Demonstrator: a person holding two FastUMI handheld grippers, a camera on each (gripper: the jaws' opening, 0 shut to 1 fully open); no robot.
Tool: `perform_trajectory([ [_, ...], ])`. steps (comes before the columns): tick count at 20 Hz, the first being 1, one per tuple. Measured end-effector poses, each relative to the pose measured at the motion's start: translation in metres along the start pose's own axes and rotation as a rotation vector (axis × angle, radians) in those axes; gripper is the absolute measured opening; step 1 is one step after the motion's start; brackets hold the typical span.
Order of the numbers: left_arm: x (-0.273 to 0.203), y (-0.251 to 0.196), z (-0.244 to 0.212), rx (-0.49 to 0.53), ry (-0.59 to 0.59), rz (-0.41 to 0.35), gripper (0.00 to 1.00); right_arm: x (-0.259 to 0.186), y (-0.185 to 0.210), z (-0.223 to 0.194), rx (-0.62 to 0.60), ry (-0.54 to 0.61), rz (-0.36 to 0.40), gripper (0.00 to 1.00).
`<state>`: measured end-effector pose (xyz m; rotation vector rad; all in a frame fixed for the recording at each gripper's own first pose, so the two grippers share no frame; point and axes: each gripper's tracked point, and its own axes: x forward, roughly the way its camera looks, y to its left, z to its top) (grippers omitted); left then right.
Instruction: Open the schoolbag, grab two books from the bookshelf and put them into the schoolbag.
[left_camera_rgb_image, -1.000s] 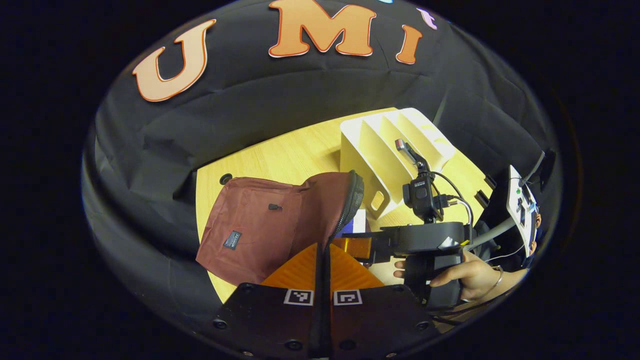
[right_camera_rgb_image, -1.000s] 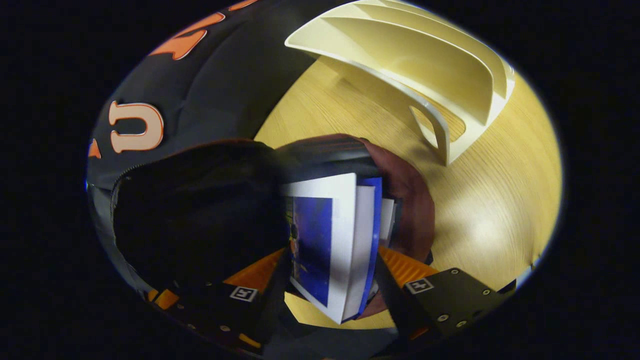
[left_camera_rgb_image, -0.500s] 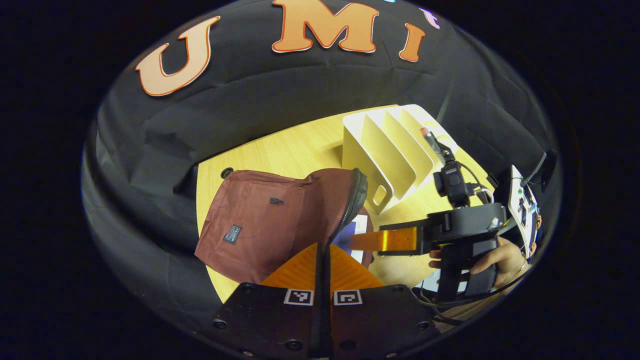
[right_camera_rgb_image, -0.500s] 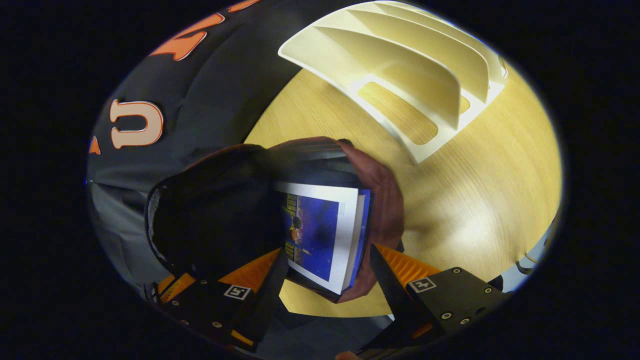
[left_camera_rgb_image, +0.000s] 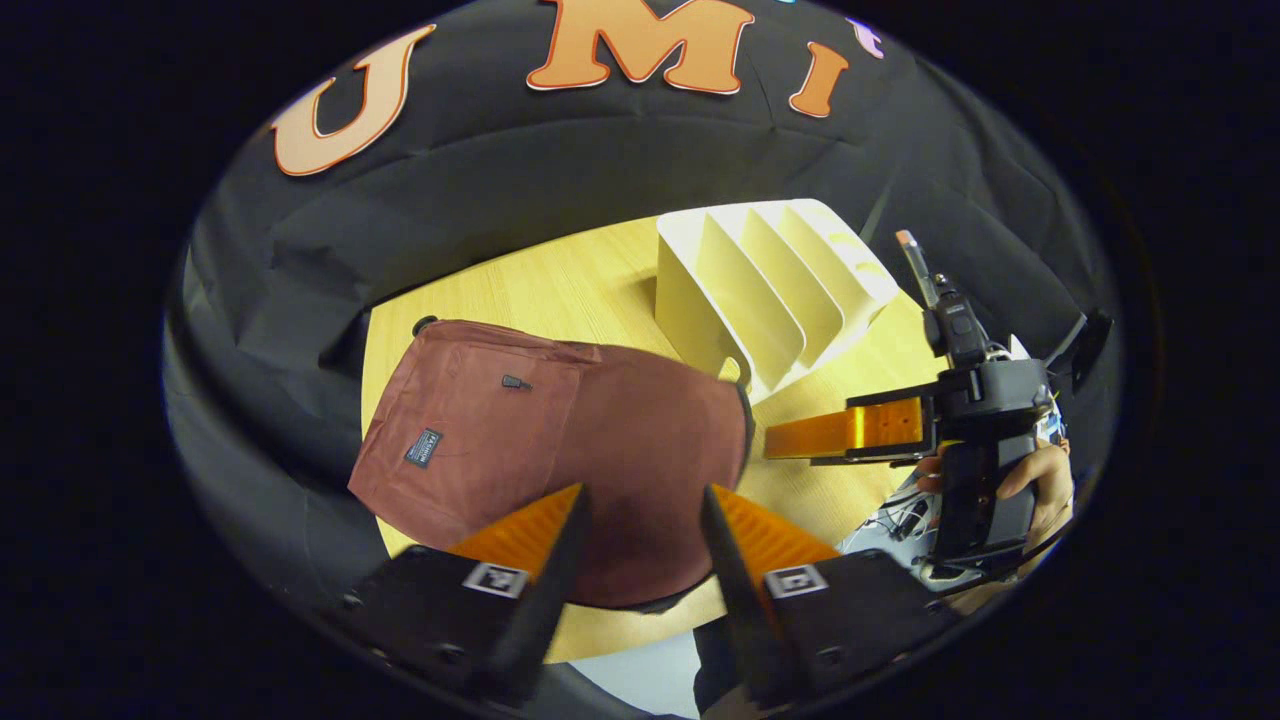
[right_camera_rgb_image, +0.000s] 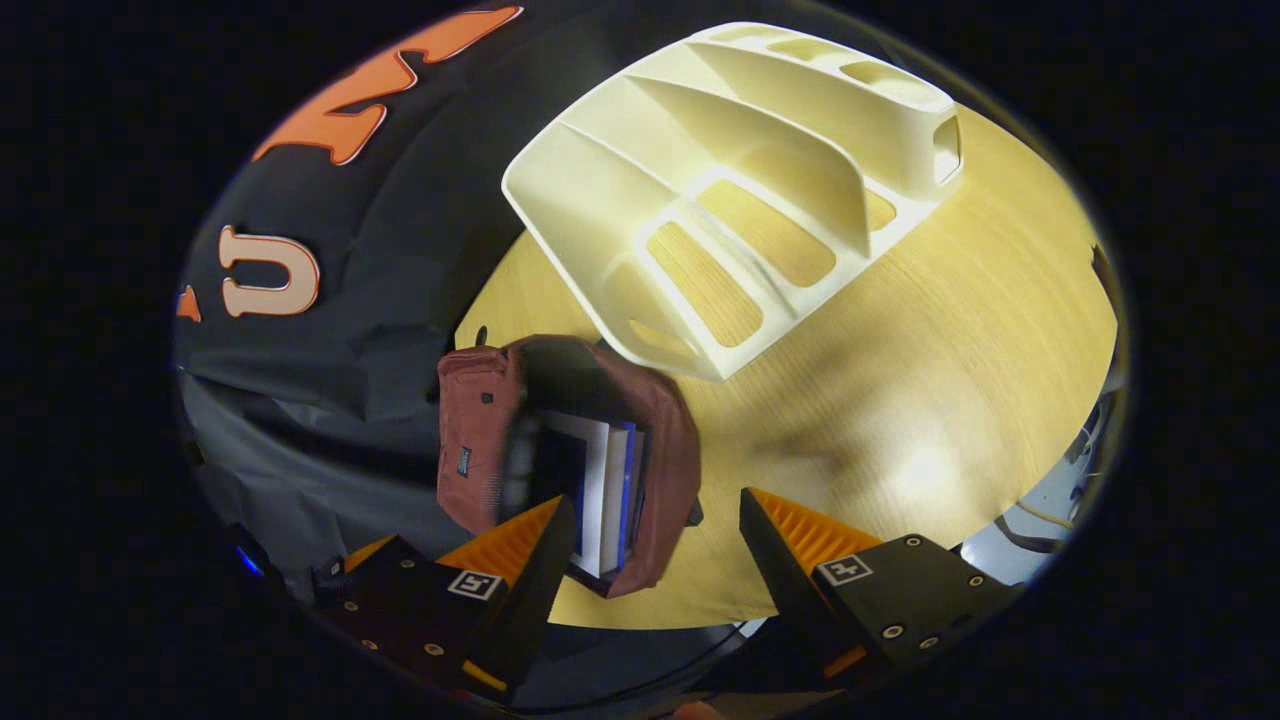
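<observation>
The maroon schoolbag (left_camera_rgb_image: 520, 430) lies on the wooden table (left_camera_rgb_image: 560, 290), its flap fallen down over the mouth. My left gripper (left_camera_rgb_image: 643, 492) hovers open just above the bag's near end, holding nothing. In the right gripper view the bag (right_camera_rgb_image: 665, 470) gapes toward me with two books (right_camera_rgb_image: 598, 490) standing inside it, white and blue edges showing. My right gripper (right_camera_rgb_image: 657, 498) is open and pulled back from the bag, empty. The right gripper (left_camera_rgb_image: 800, 445) also appears at the right of the left gripper view, held by a hand (left_camera_rgb_image: 1040, 475). The white bookshelf (left_camera_rgb_image: 770, 290) has bare slots.
The bookshelf (right_camera_rgb_image: 740, 180) stands behind the bag, near the table's back edge and the black cloth wall. A dark round hole (left_camera_rgb_image: 425, 325) sits in the table beyond the bag. Cables (left_camera_rgb_image: 900, 510) hang off the table's near right edge. Bare tabletop (right_camera_rgb_image: 950, 380) lies right of the bag.
My left gripper opened and let go of the bag's flap, which dropped. My right gripper released the book into the bag and drew back and up, away from the bag.
</observation>
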<state>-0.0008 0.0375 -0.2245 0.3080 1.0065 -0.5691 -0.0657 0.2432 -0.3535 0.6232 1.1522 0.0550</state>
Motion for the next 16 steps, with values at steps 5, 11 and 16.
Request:
perform_trajectory([
  [5, 0.012, -0.036, 0.017, -0.064, -0.052, 0.024, 0.98, -0.036, -0.040, 0.037, -0.117, -0.021, -0.039, 0.98],
  [11, -0.011, -0.106, 0.113, -0.144, -0.344, -0.006, 0.97, -0.117, -0.057, 0.135, -0.323, -0.273, -0.029, 0.98],
  [16, -0.045, -0.136, 0.177, -0.149, -0.563, 0.068, 0.96, -0.205, -0.030, 0.219, -0.506, -0.601, -0.032, 0.98],
])
